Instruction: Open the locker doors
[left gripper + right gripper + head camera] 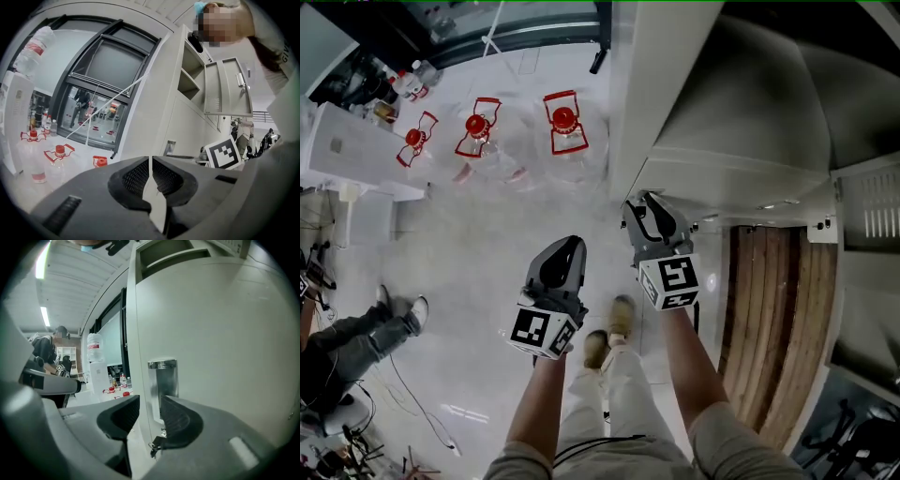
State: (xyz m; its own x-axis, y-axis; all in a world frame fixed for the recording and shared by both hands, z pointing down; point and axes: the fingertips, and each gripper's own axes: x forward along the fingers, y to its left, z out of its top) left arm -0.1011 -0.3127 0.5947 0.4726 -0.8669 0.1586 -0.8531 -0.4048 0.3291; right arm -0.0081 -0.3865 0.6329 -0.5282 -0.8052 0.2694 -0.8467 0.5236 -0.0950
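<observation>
**Grippers: 2.** Each has dark grey moulded jaws with cross-hatched pads and carries one cube with square black-and-white markers.

- Left gripper (pixel 570 246): the jaws are drawn together to a hairline slit with nothing between the pads. It hangs over the pale, glossy floor (pixel 478 253), apart from the locker.
- Right gripper (pixel 642 208): the jaws stand wide apart and empty. It is at the edge of the locker front. In the right gripper view, the door handle appears in the gap beyond the pads, which do not press on it.

**Locker: 1.** The locker (pixel 722 122) is a smooth, light grey sheet-metal cabinet, and it fills the right of the head view.

- Closed door (pixel 225 357): 1, flat and plain.
- Handle (pixel 163 380): 1, a tall, rectangular, recessed plate of polished metal near the door's left edge.
- A small dark key-like item (pixel 157 444) hangs just below the handle.
- Open door (pixel 225 86): 1, in the upper tier, swung outward, with shelves visible beside it.

**Water bottles: 3.** The water bottles (pixel 476 131) are clear plastic with red caps and red carry handles. They stand in a row on the floor, well apart from the locker.

**Other items**

- Wooden slats (pixel 778 319): one brown, grained strip beside the locker.
- Seated person (pixel 347 347): 1, at the lower left.
</observation>
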